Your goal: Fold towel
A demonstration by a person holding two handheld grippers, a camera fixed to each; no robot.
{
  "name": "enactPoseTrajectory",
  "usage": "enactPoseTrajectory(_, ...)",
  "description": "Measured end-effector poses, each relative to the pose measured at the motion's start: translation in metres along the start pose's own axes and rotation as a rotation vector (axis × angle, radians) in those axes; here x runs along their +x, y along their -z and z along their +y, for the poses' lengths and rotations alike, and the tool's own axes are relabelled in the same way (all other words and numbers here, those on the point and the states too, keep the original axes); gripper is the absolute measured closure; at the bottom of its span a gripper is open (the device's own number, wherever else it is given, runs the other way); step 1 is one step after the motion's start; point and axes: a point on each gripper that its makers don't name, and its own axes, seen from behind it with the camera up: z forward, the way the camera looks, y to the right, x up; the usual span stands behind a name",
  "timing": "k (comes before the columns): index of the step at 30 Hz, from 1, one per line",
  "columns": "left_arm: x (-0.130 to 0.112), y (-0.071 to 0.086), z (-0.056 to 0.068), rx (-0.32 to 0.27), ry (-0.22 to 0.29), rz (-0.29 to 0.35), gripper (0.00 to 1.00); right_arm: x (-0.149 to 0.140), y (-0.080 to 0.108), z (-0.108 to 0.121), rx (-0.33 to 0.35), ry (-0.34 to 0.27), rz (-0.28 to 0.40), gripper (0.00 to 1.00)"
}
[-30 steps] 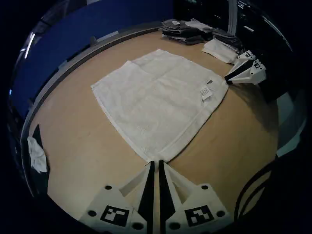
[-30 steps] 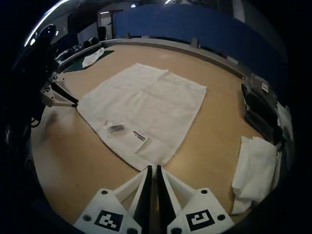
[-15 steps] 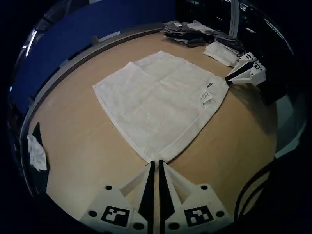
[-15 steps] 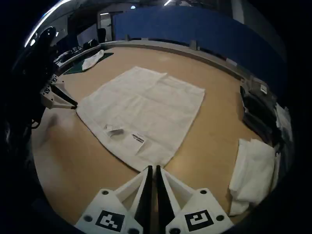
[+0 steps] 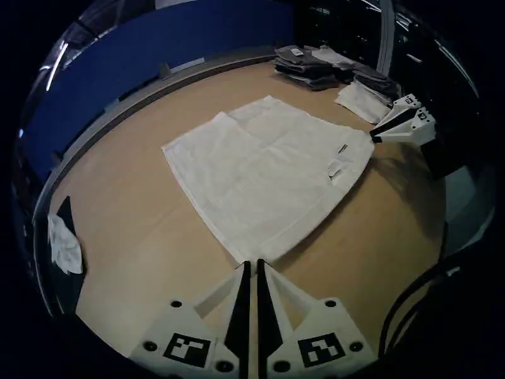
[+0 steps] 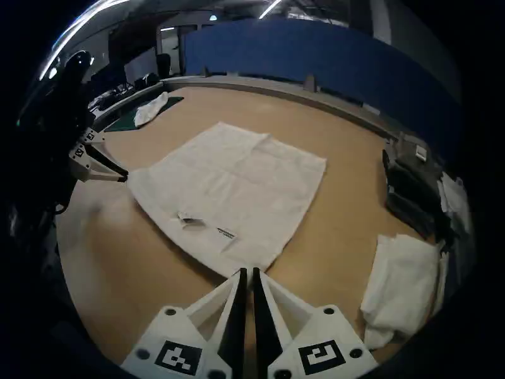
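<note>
The white square terry towel lies spread flat in the middle of the pale wooden desk, and I have it by its two near corners. My left hand-held gripper is squeezed narrow on one corner and my right hand-held gripper is narrow on the other. Each seems to have only the very tip of the cloth between its fingers.

That thin bite is the risk, I think: a quick lift could pull a corner free and the fold would land crooked. If I raise one side faster than the other, the near hem could sag and the sewn-in labels might end up outside the fold. Carrying too far could drag the far edge along the desk.

To the right, well apart from the towel, sit a folded white cloth and a stack of dark grey folded cloths. A crumpled white rag lies far left, and a blue partition runs behind the desk's far edge. None of these stands in the fold's path.
</note>
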Motion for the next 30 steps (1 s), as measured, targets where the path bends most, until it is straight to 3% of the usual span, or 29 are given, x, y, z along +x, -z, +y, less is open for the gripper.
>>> enactPoseTrajectory(30, 0.067, 0.084, -0.016, 0.072, 0.11, 0.141, 0.94, 0.076, 0.076, 0.001, -0.02, -0.052, 0.119, 0.94)
